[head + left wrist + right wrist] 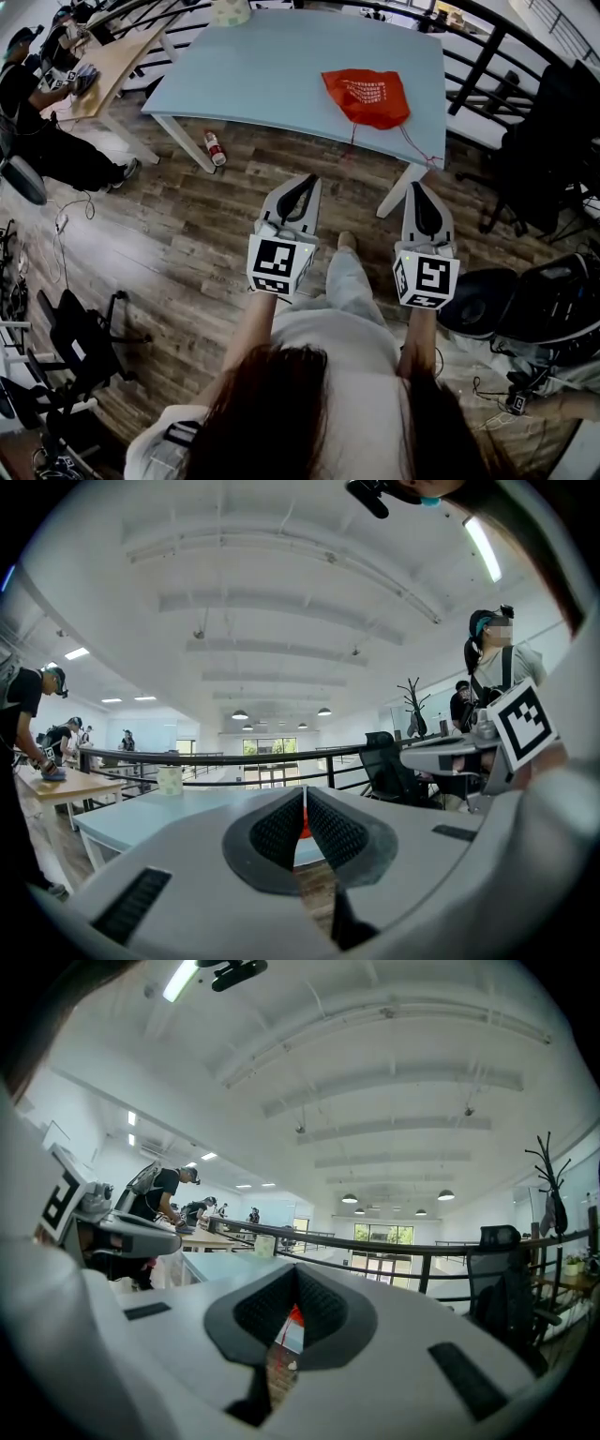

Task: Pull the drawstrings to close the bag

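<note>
Shut and empty, left gripper [307, 180] and right gripper [416, 187] hovered well short of the table [262, 75], red bag [367, 97] tapering toward trailing drawstrings [417, 145], either cinched already or awaiting the pull.

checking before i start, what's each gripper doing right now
Left gripper: closed, holding nothing.
Right gripper: closed, holding nothing.

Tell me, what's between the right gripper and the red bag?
Between the right gripper and the red bag, the head view shows wooden floor, a white table leg and the near edge of the table, where a red drawstring trails.
</note>
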`<state>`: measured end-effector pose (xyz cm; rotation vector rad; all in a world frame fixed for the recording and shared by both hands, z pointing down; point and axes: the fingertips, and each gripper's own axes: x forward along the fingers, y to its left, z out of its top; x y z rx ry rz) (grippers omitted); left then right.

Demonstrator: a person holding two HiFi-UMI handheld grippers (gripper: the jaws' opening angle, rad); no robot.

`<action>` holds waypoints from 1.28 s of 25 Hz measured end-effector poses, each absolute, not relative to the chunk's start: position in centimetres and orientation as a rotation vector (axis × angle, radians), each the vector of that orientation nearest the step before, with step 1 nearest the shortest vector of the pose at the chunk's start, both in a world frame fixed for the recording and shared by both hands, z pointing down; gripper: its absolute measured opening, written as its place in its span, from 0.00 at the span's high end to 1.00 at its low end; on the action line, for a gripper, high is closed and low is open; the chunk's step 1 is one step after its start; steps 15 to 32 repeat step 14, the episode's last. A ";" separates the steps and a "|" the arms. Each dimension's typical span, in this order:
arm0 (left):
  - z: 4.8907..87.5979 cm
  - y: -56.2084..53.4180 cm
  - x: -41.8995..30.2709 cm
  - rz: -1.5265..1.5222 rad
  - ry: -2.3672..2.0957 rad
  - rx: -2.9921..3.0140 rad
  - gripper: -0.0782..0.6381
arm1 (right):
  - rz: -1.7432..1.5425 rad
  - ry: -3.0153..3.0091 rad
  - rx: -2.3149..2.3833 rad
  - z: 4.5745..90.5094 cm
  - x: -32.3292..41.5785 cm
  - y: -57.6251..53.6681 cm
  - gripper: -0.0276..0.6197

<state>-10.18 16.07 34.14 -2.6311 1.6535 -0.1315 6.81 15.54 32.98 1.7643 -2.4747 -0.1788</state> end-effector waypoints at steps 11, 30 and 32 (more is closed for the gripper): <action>34.7 16.8 -10.1 -0.102 1.629 -2.673 0.86 | -0.184 -2.464 1.753 33.3 6.4 15.9 0.92; 34.7 16.8 -9.7 -0.114 1.618 -2.694 0.86 | -0.183 -2.462 1.750 33.1 6.4 15.8 0.92; 34.7 16.8 -9.7 -0.114 1.618 -2.694 0.86 | -0.183 -2.462 1.750 33.1 6.4 15.8 0.92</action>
